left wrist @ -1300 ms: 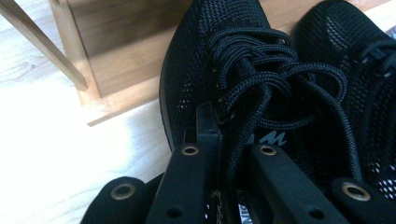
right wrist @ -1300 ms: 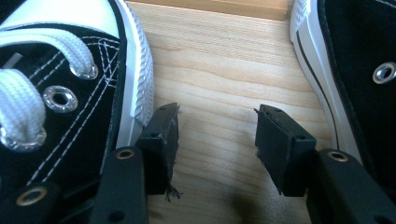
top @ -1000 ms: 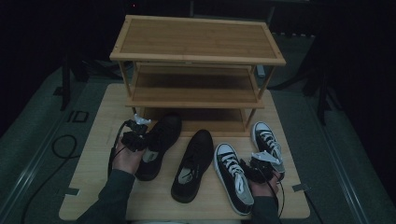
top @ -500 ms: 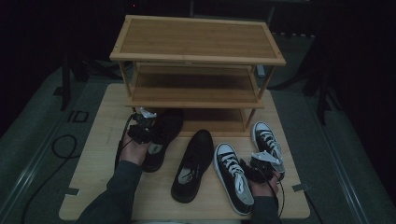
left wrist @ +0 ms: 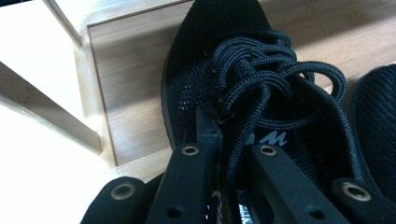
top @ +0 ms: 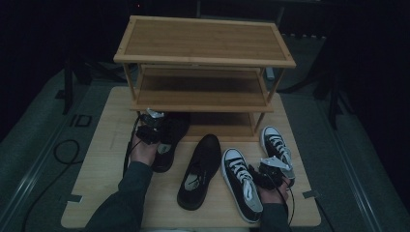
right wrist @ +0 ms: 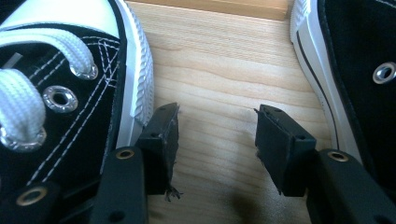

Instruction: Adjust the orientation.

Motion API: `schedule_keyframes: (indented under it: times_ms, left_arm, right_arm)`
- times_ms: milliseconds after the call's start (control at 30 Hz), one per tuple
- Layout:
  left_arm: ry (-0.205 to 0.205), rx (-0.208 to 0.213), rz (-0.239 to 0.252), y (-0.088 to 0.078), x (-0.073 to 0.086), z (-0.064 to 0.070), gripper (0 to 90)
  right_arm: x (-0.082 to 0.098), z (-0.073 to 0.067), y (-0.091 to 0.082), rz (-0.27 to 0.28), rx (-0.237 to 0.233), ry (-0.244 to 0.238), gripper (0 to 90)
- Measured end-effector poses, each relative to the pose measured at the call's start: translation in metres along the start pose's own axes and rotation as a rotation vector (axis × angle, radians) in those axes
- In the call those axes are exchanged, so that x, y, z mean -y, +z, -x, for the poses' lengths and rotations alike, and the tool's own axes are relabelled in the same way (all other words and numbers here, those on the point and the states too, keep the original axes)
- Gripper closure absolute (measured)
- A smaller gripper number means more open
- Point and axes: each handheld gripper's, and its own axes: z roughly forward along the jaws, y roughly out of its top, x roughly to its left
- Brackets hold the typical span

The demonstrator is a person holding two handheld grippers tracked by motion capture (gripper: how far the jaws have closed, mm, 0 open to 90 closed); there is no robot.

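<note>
Black mesh shoe going onto the bottom shelf; clearance and grip at risk.

The shoe rack (top: 203, 63) is standing over the black mesh shoe (top: 169, 137), whose toe is entering its bottom shelf. The left gripper (left wrist: 224, 154) is clamping the shoe's tongue, apparently with lace caught too; a snag or slip there could twist the toe into the rack's front post. The right gripper (right wrist: 215, 140) is sitting open, empty, between the sneakers in front of the rack.
</note>
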Motion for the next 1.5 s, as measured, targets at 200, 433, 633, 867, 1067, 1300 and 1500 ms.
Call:
schedule_keyframes:
  times_ms: [200, 433, 633, 867, 1067, 1300, 1500]
  left_arm:
    - [0.003, 0.000, -0.012, 0.004, 0.001, -0.006, 85.4]
    - [-0.010, 0.025, -0.010, 0.003, 0.005, -0.013, 66.6]
    - [-0.047, 0.061, 0.030, -0.016, 0.010, -0.016, 59.0]
    - [-0.028, 0.090, 0.069, -0.041, 0.015, -0.014, 58.5]
    - [0.001, 0.129, 0.115, -0.066, 0.020, -0.008, 56.9]
    - [0.033, 0.153, 0.132, -0.088, 0.029, -0.001, 55.9]
    - [0.037, 0.159, 0.128, -0.096, 0.041, 0.000, 55.7]
  right_arm:
    - [0.000, 0.000, 0.000, 0.000, 0.000, 0.000, 49.1]
    - [0.000, 0.000, 0.000, 0.000, 0.000, 0.000, 49.1]
    - [0.000, 0.000, 0.000, 0.000, -0.001, 0.000, 49.0]
    - [0.000, 0.000, 0.000, 0.000, -0.001, 0.001, 48.9]
    - [0.000, 0.000, 0.000, 0.001, 0.000, 0.000, 48.9]
    - [0.000, 0.000, 0.000, 0.001, 0.000, 0.000, 48.9]
    - [0.000, 0.000, 0.000, 0.000, -0.001, 0.004, 48.9]
